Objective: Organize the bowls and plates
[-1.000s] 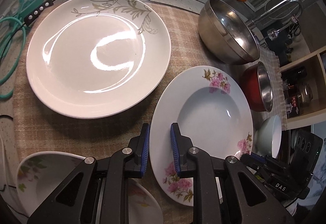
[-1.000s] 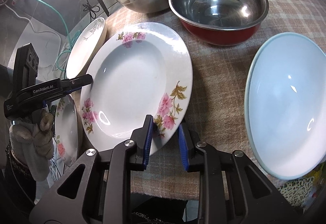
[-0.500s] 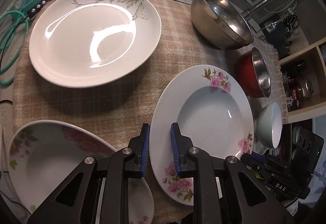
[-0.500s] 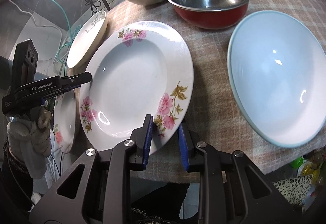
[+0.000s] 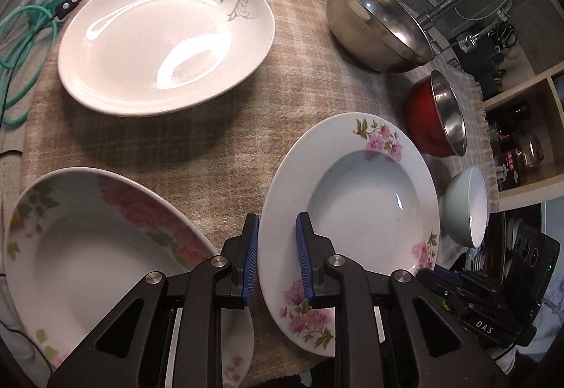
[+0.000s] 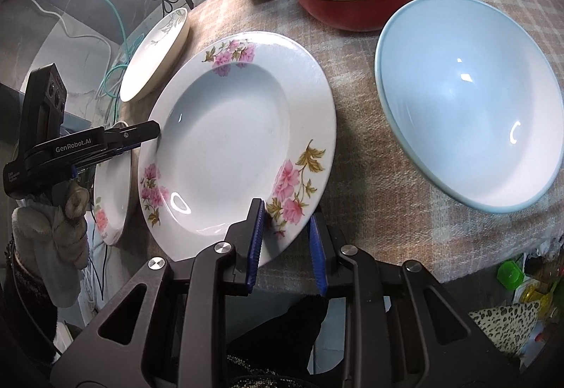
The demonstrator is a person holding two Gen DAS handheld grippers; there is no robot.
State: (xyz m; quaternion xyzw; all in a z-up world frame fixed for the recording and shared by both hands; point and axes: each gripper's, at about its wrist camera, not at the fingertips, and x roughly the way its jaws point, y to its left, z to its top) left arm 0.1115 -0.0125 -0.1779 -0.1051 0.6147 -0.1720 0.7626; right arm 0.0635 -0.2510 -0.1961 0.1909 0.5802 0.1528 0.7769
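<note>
Both tongs, left (image 5: 276,259) and right (image 6: 286,241), clamp the empty pink-flowered plate's (image 6: 225,137) rim.

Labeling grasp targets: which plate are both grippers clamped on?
The deep pink-flower plate: left gripper and right gripper pinch opposite rims. The other plates sit untouched.

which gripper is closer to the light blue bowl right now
Right. The right gripper grips the near rim of the pink-flower plate, just beside the light blue bowl. The left gripper grips that plate's opposite rim, so the plate lies between it and the bowl.
</note>
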